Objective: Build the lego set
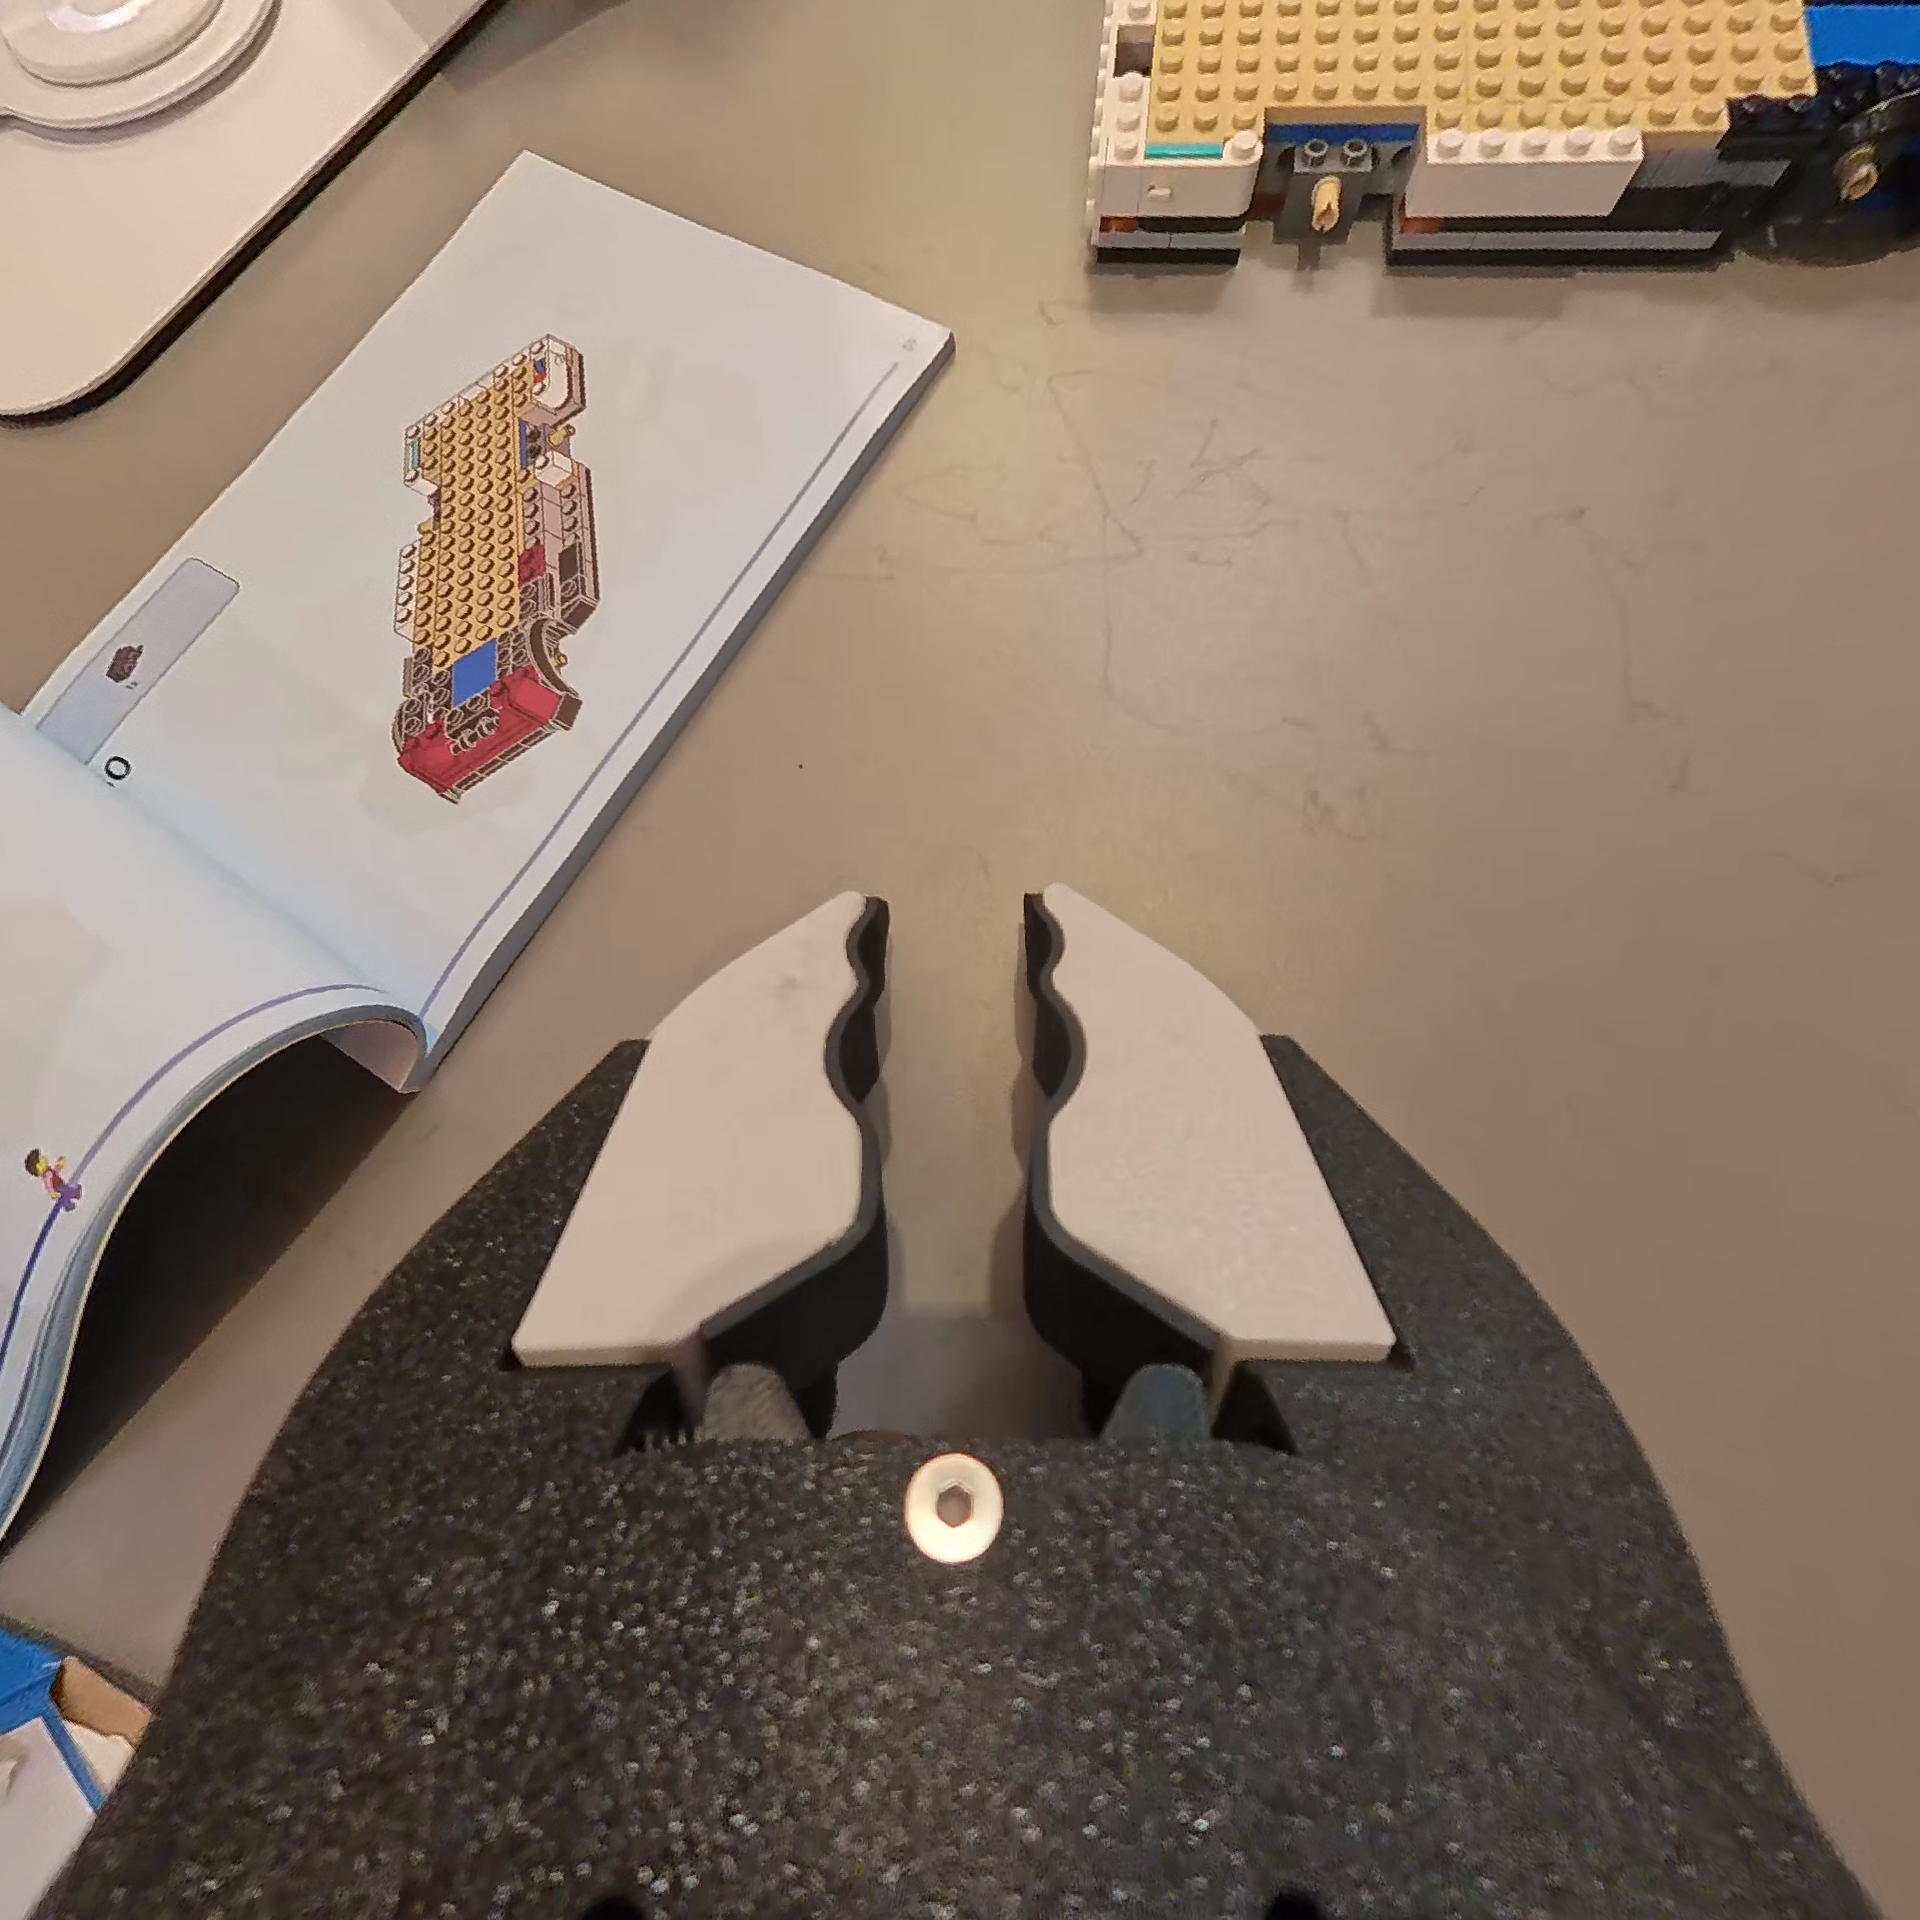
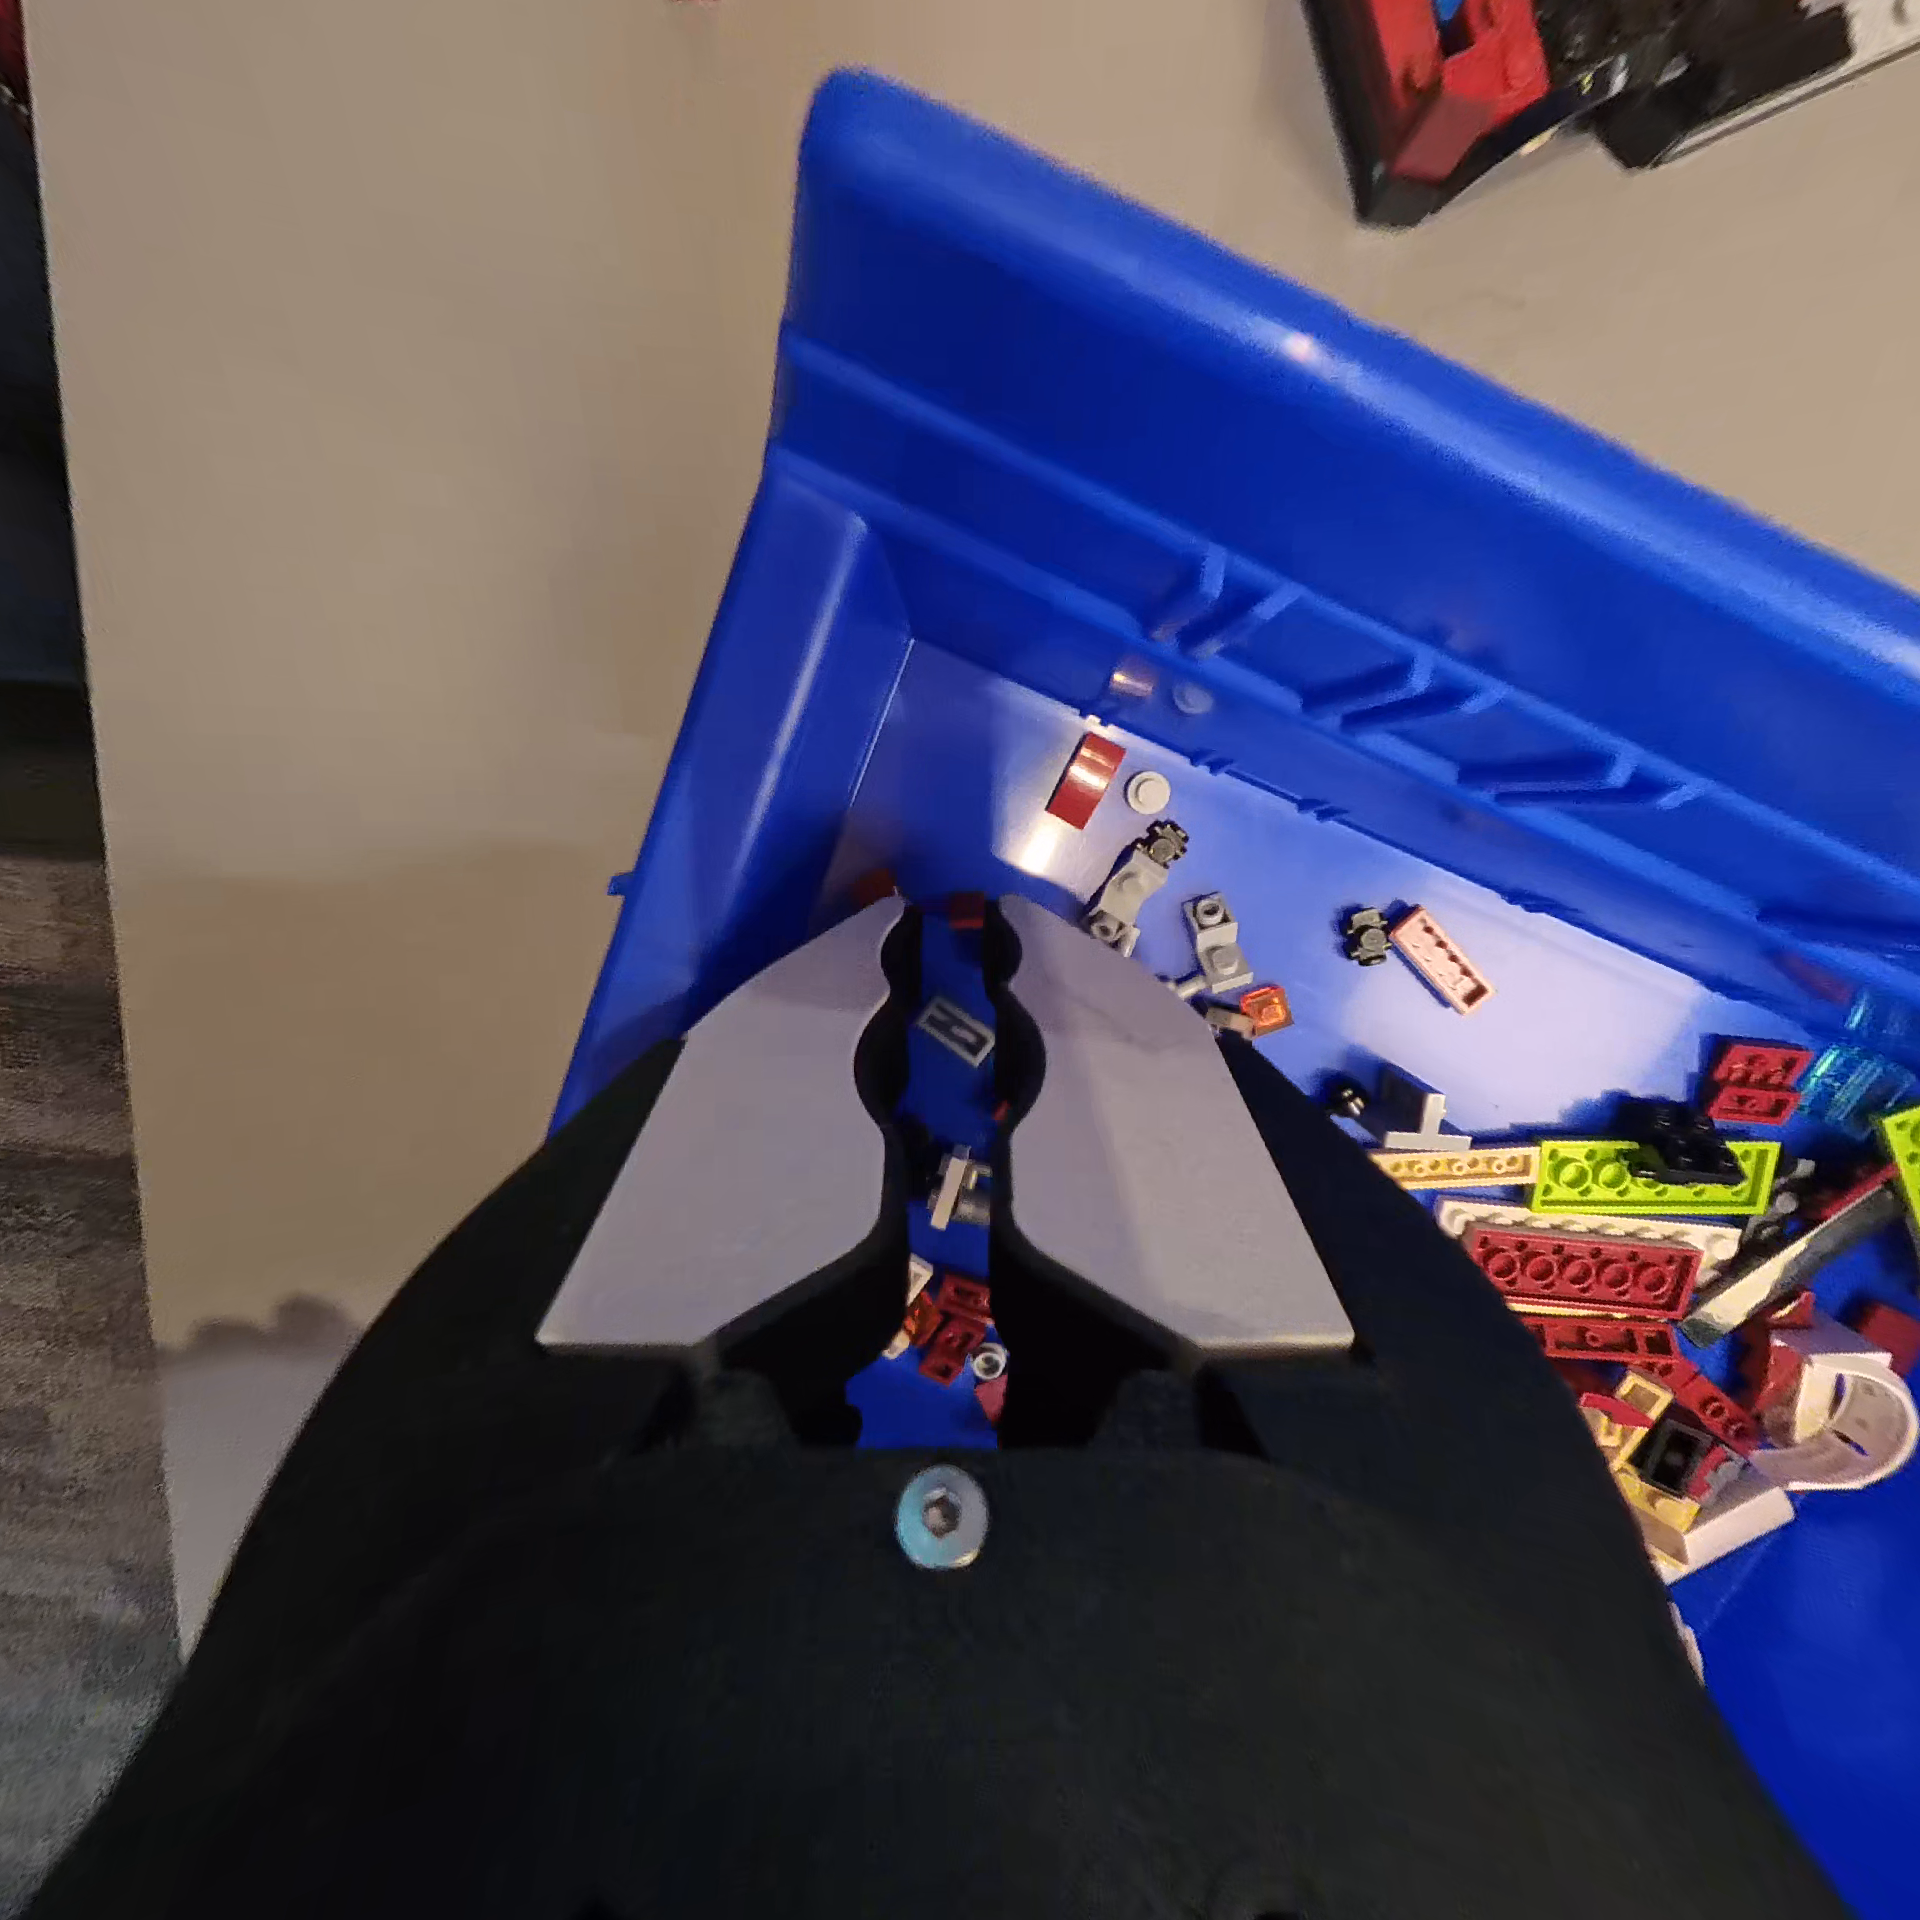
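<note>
Over the blue bin (image 2: 1143, 436), the right gripper (image 2: 951, 914) is held, jaws narrow and empty.
At twelve o'clock a small dark-red piece (image 2: 966, 910) is seen: light, stiff; the left gripper (image 1: 956, 904) is parted over bare counter (image 1: 1351, 623).

I count one open instruction booklet (image 1: 499, 582), one half-built brick model (image 1: 1455, 125) and one white stand base (image 1: 135, 156) on the table. On my right side I see one blue bin (image 2: 1039, 416) holding two lime green plates (image 2: 1652, 1179), one red curved tile (image 2: 1086, 779) and one small round grey stud (image 2: 1147, 792).
</note>
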Demonstrator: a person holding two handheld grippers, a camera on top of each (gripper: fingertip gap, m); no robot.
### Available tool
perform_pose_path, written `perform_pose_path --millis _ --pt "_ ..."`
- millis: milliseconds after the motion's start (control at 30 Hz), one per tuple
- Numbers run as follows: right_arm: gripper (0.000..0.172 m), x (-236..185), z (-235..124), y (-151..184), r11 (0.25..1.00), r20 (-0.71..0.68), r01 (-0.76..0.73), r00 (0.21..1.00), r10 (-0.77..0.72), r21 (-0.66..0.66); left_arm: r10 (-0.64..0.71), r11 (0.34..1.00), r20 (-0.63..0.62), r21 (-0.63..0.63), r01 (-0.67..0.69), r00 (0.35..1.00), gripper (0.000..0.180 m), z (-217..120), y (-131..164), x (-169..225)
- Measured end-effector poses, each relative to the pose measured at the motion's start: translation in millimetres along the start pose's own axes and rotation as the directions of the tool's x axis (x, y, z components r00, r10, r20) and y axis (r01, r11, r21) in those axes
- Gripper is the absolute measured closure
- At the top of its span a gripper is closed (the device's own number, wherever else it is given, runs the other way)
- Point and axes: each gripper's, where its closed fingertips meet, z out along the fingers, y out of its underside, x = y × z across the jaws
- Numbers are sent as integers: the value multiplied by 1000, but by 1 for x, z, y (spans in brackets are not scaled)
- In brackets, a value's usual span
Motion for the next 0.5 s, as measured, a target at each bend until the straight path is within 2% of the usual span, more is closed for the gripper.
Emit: perform_pose_path --millis 167,300,500 --pt "157 1 6 3 1000 19 0 1000 0 -14 5 1000 3 2 -5 1000 155 0 0 0" --pt "159 5 9 10 998 2 3 1000 -3 -67 11 1000 3 6 -11 1000 155 0 -1 1" --pt "164 7 11 6 998 -30 0 1000 -2 -69 14 999 2 40 -14 1000 155 -6 -3 3"
